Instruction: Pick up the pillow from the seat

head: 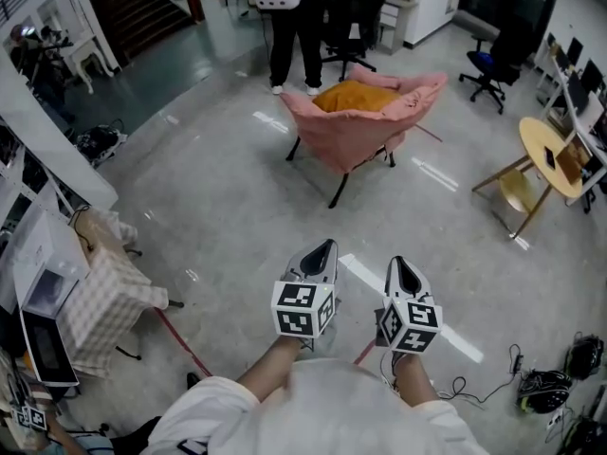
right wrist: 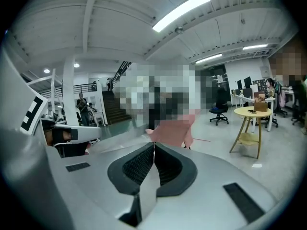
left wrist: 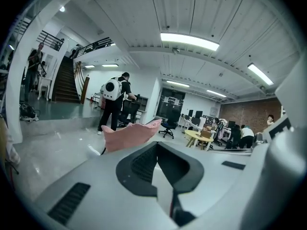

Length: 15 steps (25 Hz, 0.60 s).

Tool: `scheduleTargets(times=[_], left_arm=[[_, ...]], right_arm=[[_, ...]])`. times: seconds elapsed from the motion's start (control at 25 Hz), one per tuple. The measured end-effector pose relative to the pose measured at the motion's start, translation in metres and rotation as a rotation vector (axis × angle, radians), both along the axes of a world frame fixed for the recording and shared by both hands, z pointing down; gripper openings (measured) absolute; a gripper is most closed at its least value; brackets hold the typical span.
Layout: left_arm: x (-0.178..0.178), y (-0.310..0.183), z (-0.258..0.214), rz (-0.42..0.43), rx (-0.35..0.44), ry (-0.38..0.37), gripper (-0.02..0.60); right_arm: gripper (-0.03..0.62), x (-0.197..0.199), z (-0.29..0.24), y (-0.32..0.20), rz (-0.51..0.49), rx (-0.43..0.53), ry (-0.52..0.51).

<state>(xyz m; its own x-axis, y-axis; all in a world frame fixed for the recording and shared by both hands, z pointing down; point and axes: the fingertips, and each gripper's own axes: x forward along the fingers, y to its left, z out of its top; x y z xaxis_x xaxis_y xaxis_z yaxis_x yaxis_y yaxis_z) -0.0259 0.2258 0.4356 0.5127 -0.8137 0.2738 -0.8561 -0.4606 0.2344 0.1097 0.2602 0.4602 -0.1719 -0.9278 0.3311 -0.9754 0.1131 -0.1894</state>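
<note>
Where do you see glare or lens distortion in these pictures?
Head view: white streaks of lamp glare on the glossy floor beside the pink chair. Left gripper view: ceiling lamp burns out white, ceiling lines bow. Right gripper view: same fisheye bend, black corners.

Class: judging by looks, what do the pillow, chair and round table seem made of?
Pillow: soft mustard fabric, matte, slumped.
Chair: pink cloth, creased, draping; thin dark legs, likely metal.
Table: probably pale wood, smooth top.
</note>
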Motion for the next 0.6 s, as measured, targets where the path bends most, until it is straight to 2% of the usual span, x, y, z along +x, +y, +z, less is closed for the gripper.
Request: scheduleTargets(times=[0.6], left_arm=[[0.018, -0.13, 0.003, 0.018, -0.016, 0.001, 0.008]], right_arm=[[0.031, 0.008, -0.003, -0.132, -0.015, -0.008, 0.014]])
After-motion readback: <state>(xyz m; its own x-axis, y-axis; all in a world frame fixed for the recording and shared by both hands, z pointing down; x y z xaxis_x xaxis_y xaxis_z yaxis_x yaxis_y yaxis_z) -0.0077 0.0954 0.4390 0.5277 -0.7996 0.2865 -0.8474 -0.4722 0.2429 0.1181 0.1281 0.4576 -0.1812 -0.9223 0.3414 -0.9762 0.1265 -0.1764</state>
